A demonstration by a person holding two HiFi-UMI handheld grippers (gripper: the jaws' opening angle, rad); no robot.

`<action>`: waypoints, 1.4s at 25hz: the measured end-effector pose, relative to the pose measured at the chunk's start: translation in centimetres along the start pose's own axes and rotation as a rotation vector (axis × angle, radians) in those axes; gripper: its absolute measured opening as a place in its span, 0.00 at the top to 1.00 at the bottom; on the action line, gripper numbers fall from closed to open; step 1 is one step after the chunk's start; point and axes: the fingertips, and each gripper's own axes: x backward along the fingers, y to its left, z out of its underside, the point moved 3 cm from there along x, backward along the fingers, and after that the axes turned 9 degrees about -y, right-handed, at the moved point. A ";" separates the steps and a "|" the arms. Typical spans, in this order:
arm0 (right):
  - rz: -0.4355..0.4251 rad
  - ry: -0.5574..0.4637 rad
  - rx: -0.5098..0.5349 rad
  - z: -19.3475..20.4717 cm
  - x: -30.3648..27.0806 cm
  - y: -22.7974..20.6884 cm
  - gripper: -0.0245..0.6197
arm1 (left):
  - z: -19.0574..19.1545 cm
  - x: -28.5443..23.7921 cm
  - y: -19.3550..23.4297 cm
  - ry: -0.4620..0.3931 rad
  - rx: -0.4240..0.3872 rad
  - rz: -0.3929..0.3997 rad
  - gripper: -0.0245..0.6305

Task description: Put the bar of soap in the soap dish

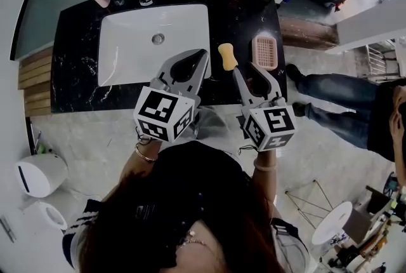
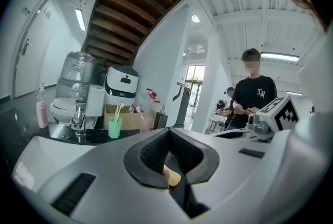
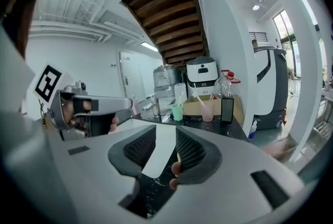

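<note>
Left gripper (image 2: 167, 137) is clenched, pads together with nothing pinched, and I only get a yellow sliver of soap past them. Right gripper (image 3: 161, 150) is released, pads apart, with just the white sink (image 1: 127, 43) and black counter (image 1: 76, 62) showing in the gap. The bar of soap (image 1: 228, 56) sits on the counter right of the sink, between my two gripper tips and just left of the pink soap dish (image 1: 265, 53), not in it.
</note>
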 end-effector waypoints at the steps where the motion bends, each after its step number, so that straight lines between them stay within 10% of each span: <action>1: -0.009 0.017 0.001 0.4 -0.3 -0.2 0.80 | 0.2 -0.2 0.0 0.005 0.004 -0.007 0.96; 35: -0.083 0.400 -0.013 9.1 -9.1 -4.1 0.61 | 4.9 -3.0 6.0 0.113 0.107 -0.151 0.96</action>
